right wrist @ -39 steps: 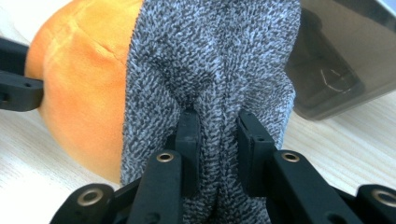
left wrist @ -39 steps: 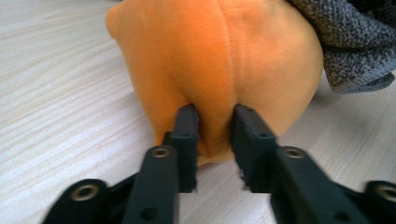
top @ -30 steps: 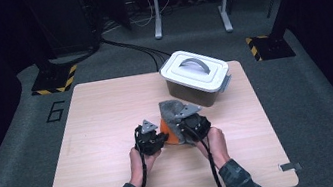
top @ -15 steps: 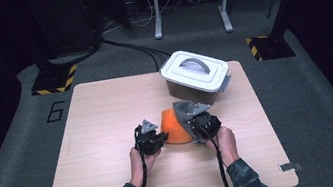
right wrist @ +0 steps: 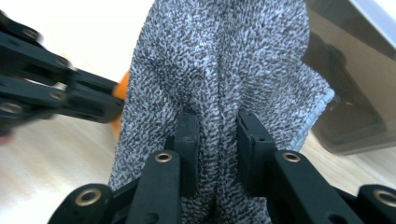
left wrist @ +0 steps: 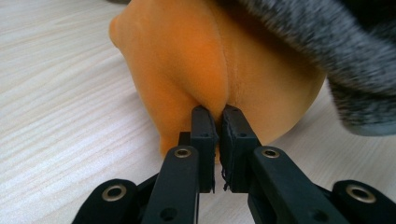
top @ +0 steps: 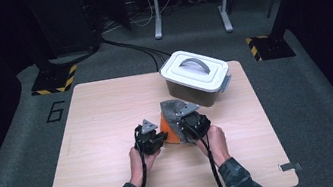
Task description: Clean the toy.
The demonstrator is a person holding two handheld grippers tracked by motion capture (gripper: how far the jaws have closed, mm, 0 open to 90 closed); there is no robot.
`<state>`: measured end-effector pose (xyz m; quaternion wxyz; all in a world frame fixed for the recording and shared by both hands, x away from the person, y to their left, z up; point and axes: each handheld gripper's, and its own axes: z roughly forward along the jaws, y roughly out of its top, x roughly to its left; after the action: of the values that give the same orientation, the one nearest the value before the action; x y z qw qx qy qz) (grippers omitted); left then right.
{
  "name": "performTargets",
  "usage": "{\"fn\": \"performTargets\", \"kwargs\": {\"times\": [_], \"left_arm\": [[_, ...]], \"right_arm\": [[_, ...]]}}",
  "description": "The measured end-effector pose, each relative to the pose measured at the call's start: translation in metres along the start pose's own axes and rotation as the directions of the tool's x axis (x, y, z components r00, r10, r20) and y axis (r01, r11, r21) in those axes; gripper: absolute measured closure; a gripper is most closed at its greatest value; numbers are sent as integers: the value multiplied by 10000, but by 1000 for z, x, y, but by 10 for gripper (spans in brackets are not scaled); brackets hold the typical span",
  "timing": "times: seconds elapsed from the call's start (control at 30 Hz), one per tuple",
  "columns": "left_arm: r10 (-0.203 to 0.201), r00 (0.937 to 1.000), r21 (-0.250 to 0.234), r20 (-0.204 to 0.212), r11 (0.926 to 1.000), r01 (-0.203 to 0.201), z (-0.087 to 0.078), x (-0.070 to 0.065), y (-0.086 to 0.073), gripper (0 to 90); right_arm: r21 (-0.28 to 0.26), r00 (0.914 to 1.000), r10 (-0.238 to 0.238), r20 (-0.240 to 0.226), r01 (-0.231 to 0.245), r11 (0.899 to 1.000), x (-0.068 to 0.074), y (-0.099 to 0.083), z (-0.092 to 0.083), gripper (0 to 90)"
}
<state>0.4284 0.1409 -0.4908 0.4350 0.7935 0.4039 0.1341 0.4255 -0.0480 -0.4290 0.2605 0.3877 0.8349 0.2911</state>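
Note:
An orange cloth (top: pixel 169 128) and a grey knitted cloth (top: pixel 175 107) lie bunched together at the middle of the wooden table (top: pixel 101 109). My left gripper (top: pixel 160 138) is shut on a fold of the orange cloth (left wrist: pixel 187 74), its pads pinching the fabric (left wrist: pixel 217 122). To the right, my right gripper (top: pixel 185 121) is shut on a thick fold of the grey cloth (right wrist: pixel 219 70), which bulges between its jaws (right wrist: pixel 217 122). The left gripper's black arm (right wrist: pixel 51 93) crosses the left side of the right gripper view.
A lidded white bin (top: pixel 196 76) with a grey handle stands at the table's far right, just behind the cloths; its wall (right wrist: pixel 355 93) looms close to the right gripper. Bare wood lies to the left and along the near edge.
The right gripper shifted a little to the right and back with the grey cloth, and more orange cloth now shows between the two grippers. The left hand has stayed put.

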Motion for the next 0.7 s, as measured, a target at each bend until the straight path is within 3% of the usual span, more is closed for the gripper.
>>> {"fn": "performTargets", "kwargs": {"times": [0.17,0.33,0.4,0.57,0.63,0.7], "left_arm": [[301,9995,-71,-27,9995,-301,0,-4,1,847],[289,9996,-62,17,9996,-289,1,-4,1,847],[312,9995,-48,-37,9995,-312,1,-4,2,847],[233,9997,36,-5,9997,-233,2,-1,1,846],[304,9995,12,-37,9995,-304,2,-2,1,846],[304,9995,46,-21,9995,-304,2,-1,1,846]], "right_arm": [[300,9988,430,246,-437,9986,-17,-16,2,722],[770,9969,674,412,-704,9945,-34,-31,5,722],[734,9962,782,389,-809,9940,-34,-31,4,721],[84,9967,801,146,-802,9967,-27,-12,-11,721],[-228,9992,364,-153,-367,9991,-18,5,-14,719],[-138,9996,128,-252,-131,9998,-14,9,-13,719]]}}
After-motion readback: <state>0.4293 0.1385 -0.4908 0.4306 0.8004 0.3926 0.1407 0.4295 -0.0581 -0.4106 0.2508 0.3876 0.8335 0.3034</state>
